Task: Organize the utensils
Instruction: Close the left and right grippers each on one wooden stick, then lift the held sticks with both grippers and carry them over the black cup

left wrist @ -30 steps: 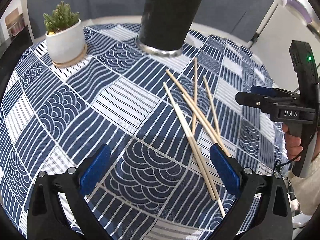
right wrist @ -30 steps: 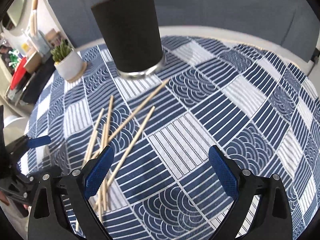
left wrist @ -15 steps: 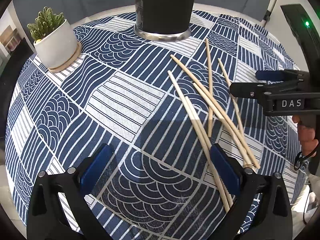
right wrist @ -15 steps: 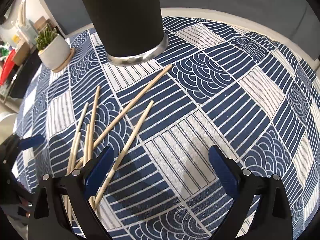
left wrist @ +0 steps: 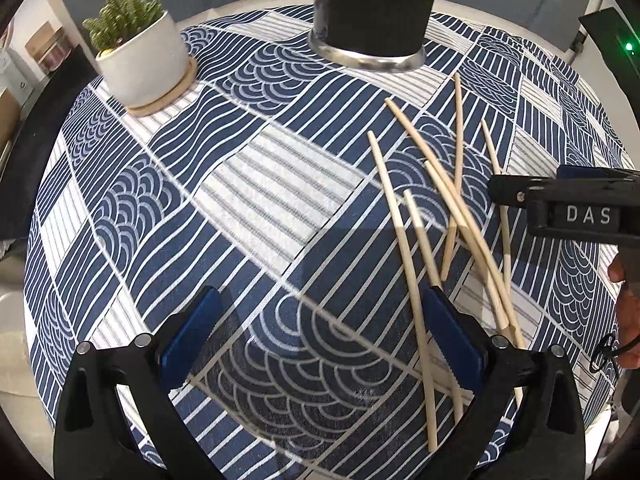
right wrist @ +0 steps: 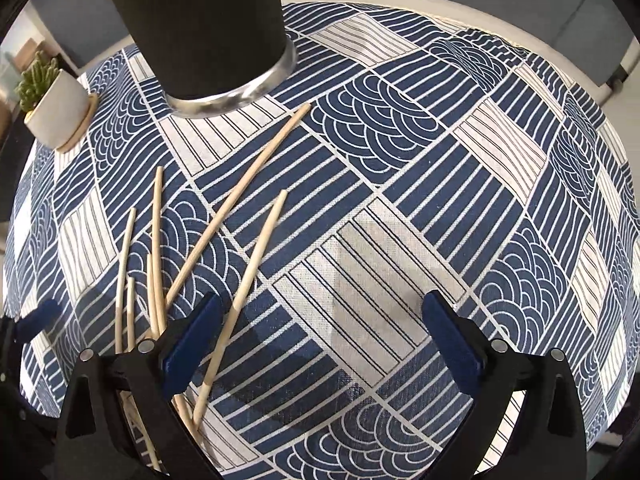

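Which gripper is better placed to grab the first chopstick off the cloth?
Left, probably. The left gripper is open with a chopstick beside its right finger; the right gripper mostly faces bare tablecloth.

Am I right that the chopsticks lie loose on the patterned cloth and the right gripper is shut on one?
Not quite: the right gripper is open and holds nothing, as the right wrist view shows. The chopsticks do lie loose on the cloth.

Black tongs, blue pads, silver screws.
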